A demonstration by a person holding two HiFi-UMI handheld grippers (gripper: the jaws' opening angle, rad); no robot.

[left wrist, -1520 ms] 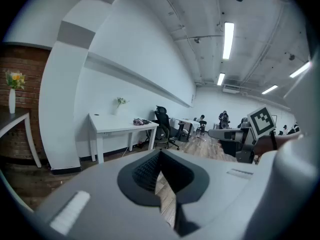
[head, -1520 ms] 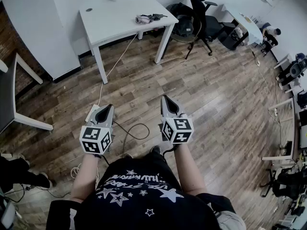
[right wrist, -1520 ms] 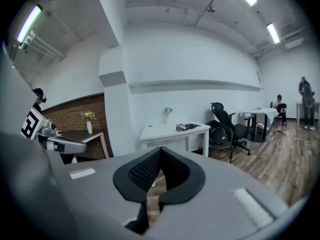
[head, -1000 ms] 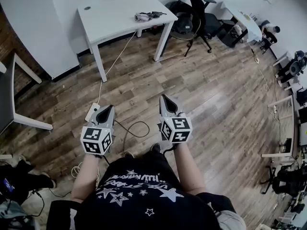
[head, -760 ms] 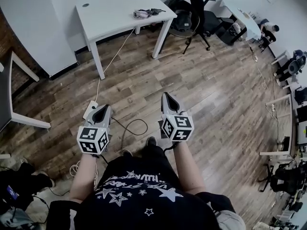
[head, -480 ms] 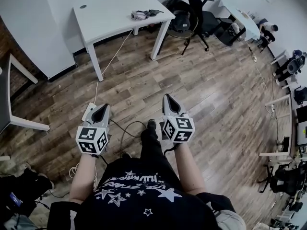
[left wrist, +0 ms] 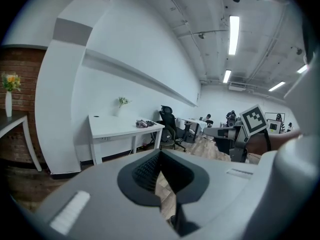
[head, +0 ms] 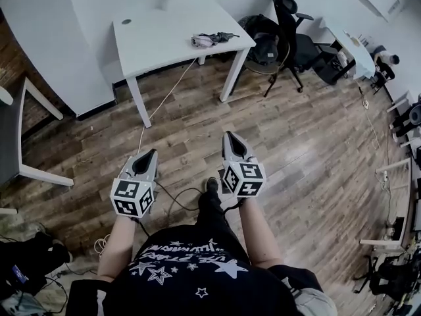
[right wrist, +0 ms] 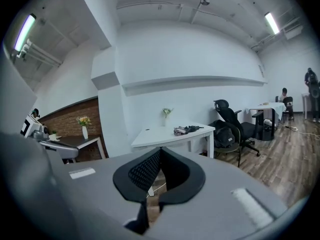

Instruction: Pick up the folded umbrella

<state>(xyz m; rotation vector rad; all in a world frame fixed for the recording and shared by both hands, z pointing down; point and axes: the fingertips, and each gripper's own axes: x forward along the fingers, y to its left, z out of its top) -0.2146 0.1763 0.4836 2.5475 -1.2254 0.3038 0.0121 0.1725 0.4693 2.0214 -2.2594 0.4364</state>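
Umbrella (head: 214, 39) (seemingly folded) by table (head: 164, 41) edge, wood floor (head: 296, 130) before it

A white table (head: 164, 35) stands far ahead of the jaws on a wood floor (head: 309, 143). A black chair (head: 287, 12) is to the right of it. A white cord (head: 158, 107) runs from the table toward the jaws. A vase of flowers (right wrist: 84, 129) sits far off to the left.
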